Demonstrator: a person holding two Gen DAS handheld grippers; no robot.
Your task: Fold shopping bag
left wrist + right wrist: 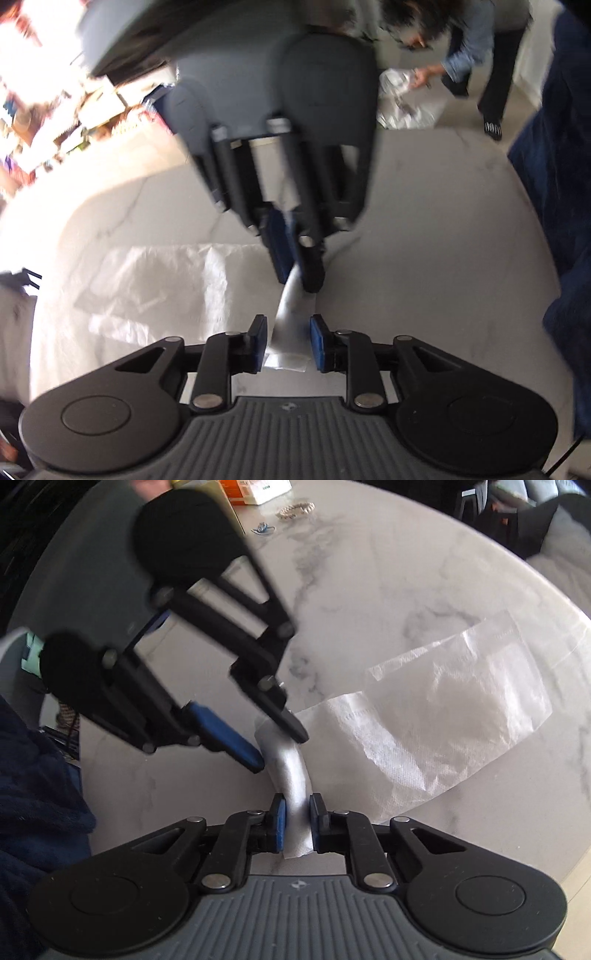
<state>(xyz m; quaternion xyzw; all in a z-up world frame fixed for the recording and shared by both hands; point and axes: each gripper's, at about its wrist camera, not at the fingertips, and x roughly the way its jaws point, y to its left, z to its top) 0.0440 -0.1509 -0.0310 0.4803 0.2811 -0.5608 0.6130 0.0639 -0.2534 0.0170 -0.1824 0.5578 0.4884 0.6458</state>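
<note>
Right wrist view: right gripper [295, 823] pinches the handle strip [290, 771] of the shopping bag [443, 716], lifting it clear for folding. Left gripper [288, 343] stands spread around the strip, apparently not pressing. Bag body lies flat on the bench [369, 572].

My right black two-finger gripper with blue pads [294, 825] points steeply down, jaws pinched nearly together. My left black blue-padded gripper [288, 341] faces it close by, tilted down, jaws parted slightly wider.
</note>
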